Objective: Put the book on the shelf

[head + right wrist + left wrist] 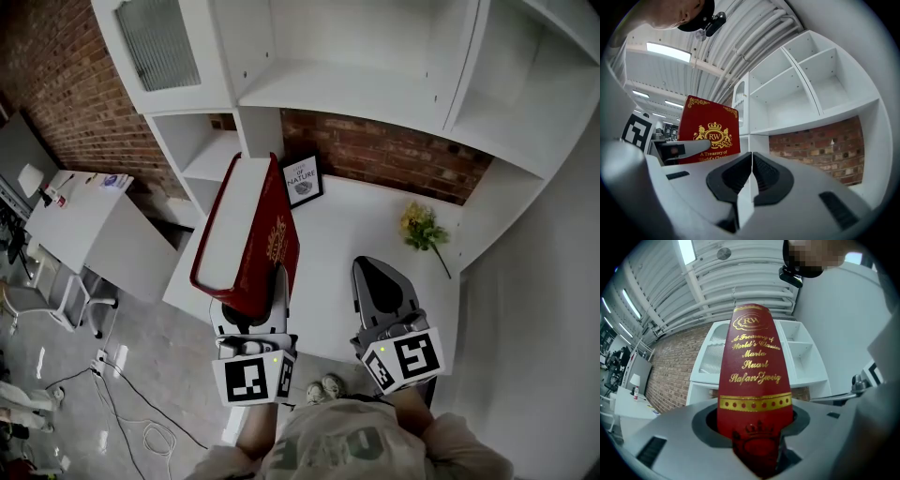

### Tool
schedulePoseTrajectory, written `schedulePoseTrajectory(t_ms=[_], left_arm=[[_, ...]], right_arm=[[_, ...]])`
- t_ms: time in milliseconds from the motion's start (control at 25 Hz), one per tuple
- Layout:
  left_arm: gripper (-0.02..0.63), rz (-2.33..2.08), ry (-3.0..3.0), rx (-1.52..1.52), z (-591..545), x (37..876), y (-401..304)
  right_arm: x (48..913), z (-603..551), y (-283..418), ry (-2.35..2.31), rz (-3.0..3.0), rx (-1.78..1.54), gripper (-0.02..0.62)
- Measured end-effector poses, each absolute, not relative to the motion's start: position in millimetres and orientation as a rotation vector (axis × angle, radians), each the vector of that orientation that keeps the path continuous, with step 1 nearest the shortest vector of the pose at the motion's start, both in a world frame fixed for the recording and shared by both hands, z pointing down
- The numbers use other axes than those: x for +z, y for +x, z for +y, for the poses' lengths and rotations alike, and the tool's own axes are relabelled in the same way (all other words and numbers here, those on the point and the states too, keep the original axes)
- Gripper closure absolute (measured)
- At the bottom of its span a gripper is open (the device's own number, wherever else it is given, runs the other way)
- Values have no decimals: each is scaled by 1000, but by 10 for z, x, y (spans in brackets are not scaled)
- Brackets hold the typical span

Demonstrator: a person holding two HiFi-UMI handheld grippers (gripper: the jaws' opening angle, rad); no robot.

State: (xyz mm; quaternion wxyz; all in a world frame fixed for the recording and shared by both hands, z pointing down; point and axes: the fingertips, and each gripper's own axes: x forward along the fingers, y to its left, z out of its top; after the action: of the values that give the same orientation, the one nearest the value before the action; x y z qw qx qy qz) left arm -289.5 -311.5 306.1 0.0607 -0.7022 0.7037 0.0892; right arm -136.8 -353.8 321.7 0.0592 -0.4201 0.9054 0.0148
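Now left gripper (264,298) points up — gripping book (277,239).

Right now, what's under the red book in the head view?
White desk and the shelf's lower left cubby show around the red book; a framed print stands just right of it. Whatever lies directly beneath is covered.

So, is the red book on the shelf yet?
No: the left hand-held gripper grips the red book by its spine, short of the shelf.
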Motion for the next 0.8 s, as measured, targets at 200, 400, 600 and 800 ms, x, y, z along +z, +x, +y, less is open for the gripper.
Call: schedulePoseTrajectory(t_ms=[200,400,600,800], left_arm=[[359,2031,-2337,560,-3165,2730,-2814],[359,1960,-2328,477,-3387,2226,-2854],[358,1823,-2297,456,-3701,1509,-2789],[358,1724,-2265,359,-4109,902,-2675]], right_arm=[[3235,-3560,-1269,-1294,2755,23,578],[3198,-3556,-1204,-1297,2751,7,578],[3099,-3522,-1159,-1270,2742,3,578],[3005,-3424,-1128,-1246,2736,27,578]])
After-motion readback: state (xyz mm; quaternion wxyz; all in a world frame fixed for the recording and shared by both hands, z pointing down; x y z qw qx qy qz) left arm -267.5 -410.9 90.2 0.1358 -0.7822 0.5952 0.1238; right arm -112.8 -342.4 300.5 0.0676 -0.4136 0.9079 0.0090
